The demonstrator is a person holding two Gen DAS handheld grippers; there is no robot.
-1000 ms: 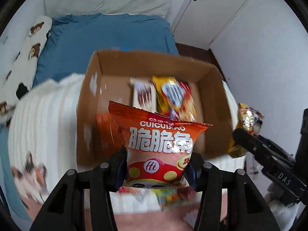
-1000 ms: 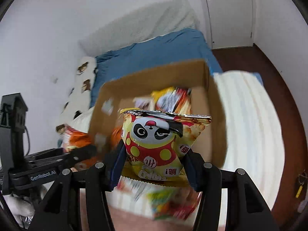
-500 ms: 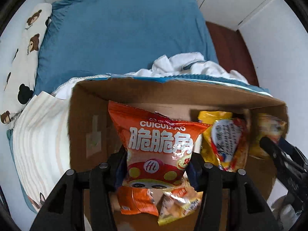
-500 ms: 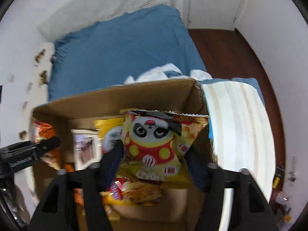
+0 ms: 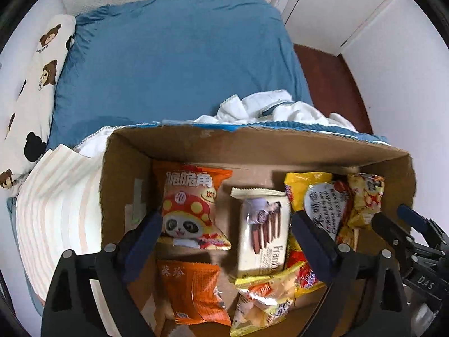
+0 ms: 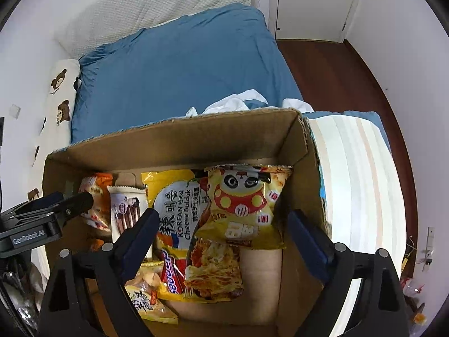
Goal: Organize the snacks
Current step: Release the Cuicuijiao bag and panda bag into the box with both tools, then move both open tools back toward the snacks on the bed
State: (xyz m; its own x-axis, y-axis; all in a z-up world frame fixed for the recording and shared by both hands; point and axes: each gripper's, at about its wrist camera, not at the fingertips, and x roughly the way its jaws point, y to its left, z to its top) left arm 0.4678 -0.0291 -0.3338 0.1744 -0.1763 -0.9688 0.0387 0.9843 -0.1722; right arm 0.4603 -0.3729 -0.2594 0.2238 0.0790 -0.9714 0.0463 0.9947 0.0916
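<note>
Left wrist view is showing the left gripper pointing steeply down into the cardboard box, its fingers spreading wider and gripping nothing. Below them, the orange panda snack bag is lying loose on the box floor at the left, with the left finger just beside its edge and no pad pressing on it. A second orange bag is lying nearer the camera, and a white wafer-stick packet is resting to the right of the panda bag. Past that, a yellow noodle pack is sitting against the right side, with a small yellow snack packet at the near edge.

Right wrist view is showing the right gripper also aiming down into the box, its fingers widening as well and released. The yellow panda snack bag is lying free between them, propped at the right end of the box and overlapping the noodle pack; neither pad is touching it.

The box is sitting on a bed with a blue sheet, a striped blanket beside it, crumpled white cloth behind its far wall, and a bear-print pillow along the left.
</note>
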